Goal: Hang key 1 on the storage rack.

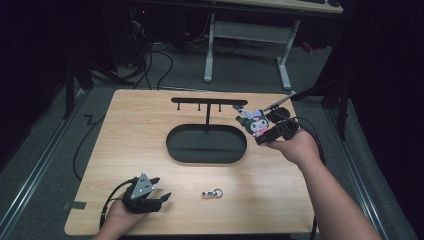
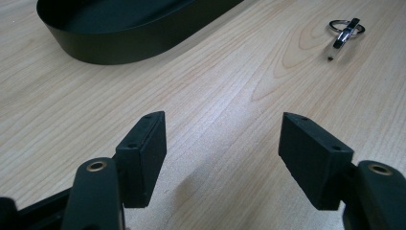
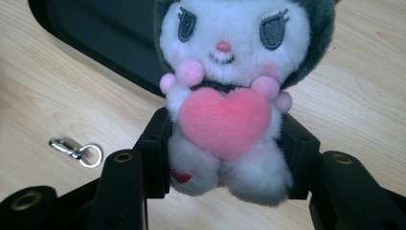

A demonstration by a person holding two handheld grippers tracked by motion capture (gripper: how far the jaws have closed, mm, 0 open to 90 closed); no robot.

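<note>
A small plush doll (image 1: 255,122) with a dark hood, white face and pink heart (image 3: 225,120) is held in my right gripper (image 1: 264,132), which is shut on its body near the right end of the hanger bar. The black stand (image 1: 207,107) has a T-shaped bar with small hooks, rising from an oval black tray (image 1: 206,144). A metal key ring clasp (image 1: 212,193) (image 2: 343,32) (image 3: 76,151) lies on the wooden table. My left gripper (image 1: 161,189) (image 2: 222,158) rests near the front left of the table, open, with nothing between its jaws.
The wooden table (image 1: 125,140) ends at dark floor on all sides. A white-legged desk (image 1: 247,45) stands behind it, with cables on the floor. The oval tray's wall (image 2: 124,45) rises ahead of the left gripper.
</note>
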